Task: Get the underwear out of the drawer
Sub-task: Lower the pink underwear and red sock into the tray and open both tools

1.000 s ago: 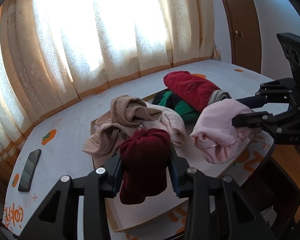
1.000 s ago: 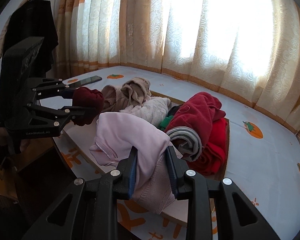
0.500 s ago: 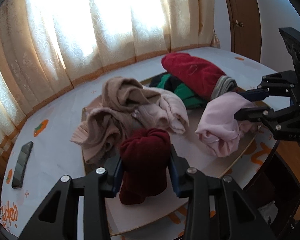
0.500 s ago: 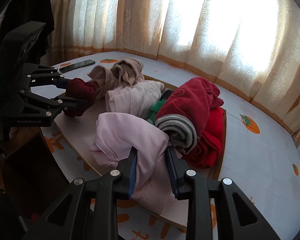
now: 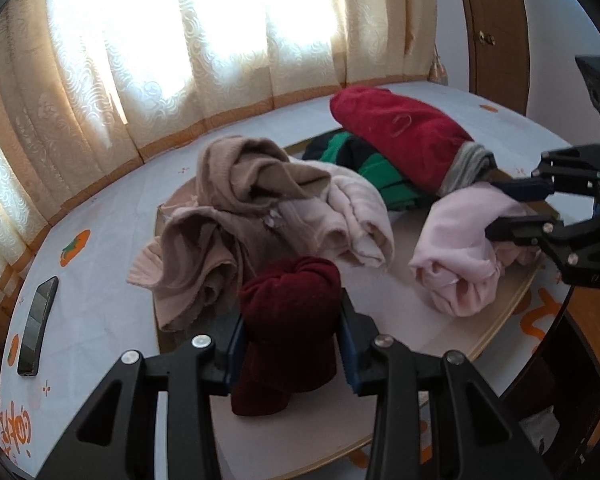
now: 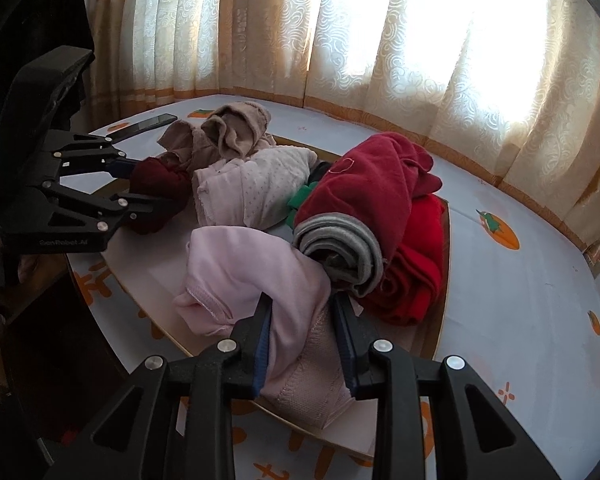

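Left gripper (image 5: 290, 322) clamped on maroon garment (image 5: 288, 320), right gripper (image 6: 302, 320) clamped on pale pink garment (image 6: 256, 280), both over wooden board (image 5: 400, 312), heaped clothes (image 5: 268, 208) behind

Bare board (image 5: 396, 300) is lying open between the two held bundles; the beige clothes heap (image 5: 236, 216) and red pile (image 6: 384, 216) are blocking the far side.

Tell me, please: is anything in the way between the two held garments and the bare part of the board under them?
Nothing visible. The left gripper holds the maroon garment and the right gripper the pink garment over bare board. The clothes pile lies farther back, toward the curtain.
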